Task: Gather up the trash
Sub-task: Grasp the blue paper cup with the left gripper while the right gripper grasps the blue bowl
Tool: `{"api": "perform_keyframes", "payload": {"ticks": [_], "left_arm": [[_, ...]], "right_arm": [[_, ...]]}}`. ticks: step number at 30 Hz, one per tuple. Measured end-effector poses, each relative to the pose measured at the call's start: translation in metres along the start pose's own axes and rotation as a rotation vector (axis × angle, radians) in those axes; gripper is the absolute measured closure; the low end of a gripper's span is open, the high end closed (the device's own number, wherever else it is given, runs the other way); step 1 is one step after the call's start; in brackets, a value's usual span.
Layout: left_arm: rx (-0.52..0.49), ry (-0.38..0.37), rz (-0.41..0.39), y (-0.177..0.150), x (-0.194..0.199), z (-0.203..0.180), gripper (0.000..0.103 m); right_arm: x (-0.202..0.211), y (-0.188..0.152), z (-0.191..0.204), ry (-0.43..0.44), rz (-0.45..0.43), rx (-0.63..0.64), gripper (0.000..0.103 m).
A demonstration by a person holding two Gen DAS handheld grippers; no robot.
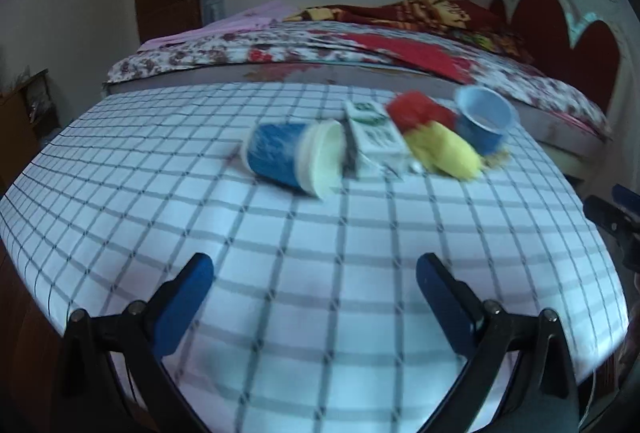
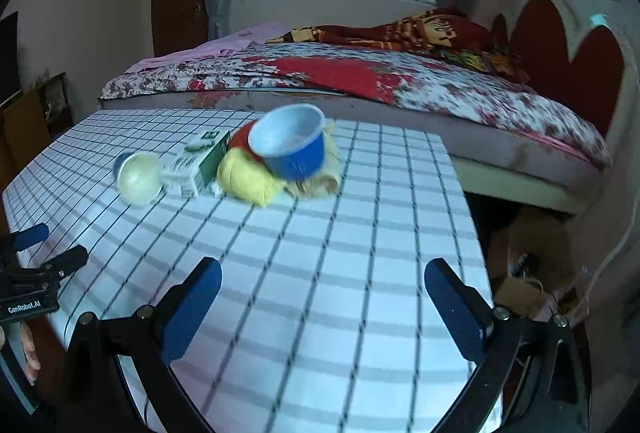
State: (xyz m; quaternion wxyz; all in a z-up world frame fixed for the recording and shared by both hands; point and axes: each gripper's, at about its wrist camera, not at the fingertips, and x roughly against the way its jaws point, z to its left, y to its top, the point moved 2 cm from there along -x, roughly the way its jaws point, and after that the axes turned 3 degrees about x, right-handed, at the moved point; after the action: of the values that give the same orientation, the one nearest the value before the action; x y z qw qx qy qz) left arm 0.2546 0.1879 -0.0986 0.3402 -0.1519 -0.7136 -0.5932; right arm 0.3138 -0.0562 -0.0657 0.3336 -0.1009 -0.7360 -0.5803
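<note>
On the checked tablecloth (image 1: 320, 273) lie a tipped blue paper cup (image 1: 294, 159) with its white mouth toward me, a white and green carton (image 1: 374, 137), a red and yellow crumpled wrapper (image 1: 434, 137) and an upright blue cup (image 1: 484, 119). In the right wrist view the upright blue cup (image 2: 290, 141) sits on the yellow wrapper (image 2: 250, 177), beside the carton (image 2: 198, 163) and the tipped cup (image 2: 138, 177). My left gripper (image 1: 314, 273) is open and empty, short of the trash. My right gripper (image 2: 322, 275) is open and empty, also short of it.
A bed (image 2: 360, 81) with a flowered cover stands just behind the table. The table's right edge (image 2: 468, 201) drops to the floor, where cardboard boxes (image 2: 528, 265) sit. The other gripper shows at the left edge of the right wrist view (image 2: 36, 273).
</note>
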Motion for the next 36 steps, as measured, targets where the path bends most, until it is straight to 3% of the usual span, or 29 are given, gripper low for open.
{"api": "perform_keyframes", "payload": {"ticks": [10,18,25,26,27,34,36], "left_arm": [[0.021,0.039,0.002,0.045,-0.062,0.018,0.003],[-0.132,-0.077,0.062,0.055,-0.096,0.027,0.002],[-0.187,-0.185,0.098,0.07,-0.113,0.024,0.002],[-0.193,-0.192,0.107,0.07,-0.114,0.021,0.005],[-0.185,-0.204,0.106,0.07,-0.113,0.02,0.019],[-0.101,-0.173,0.087,0.06,-0.104,0.018,0.02],[-0.062,-0.119,0.078,0.059,-0.1,0.021,0.02]], "right_arm": [[-0.075,0.041,0.015,0.019,0.038,0.023,0.001],[-0.102,0.043,0.024,0.035,0.078,0.038,0.001],[-0.116,0.047,0.036,0.023,0.095,0.047,0.001],[-0.117,0.05,0.035,0.019,0.094,0.04,0.001],[-0.118,0.052,0.034,0.018,0.094,0.031,0.001],[-0.13,0.068,0.03,0.001,0.097,0.014,0.001],[-0.135,0.072,0.028,-0.01,0.094,0.015,0.001]]}}
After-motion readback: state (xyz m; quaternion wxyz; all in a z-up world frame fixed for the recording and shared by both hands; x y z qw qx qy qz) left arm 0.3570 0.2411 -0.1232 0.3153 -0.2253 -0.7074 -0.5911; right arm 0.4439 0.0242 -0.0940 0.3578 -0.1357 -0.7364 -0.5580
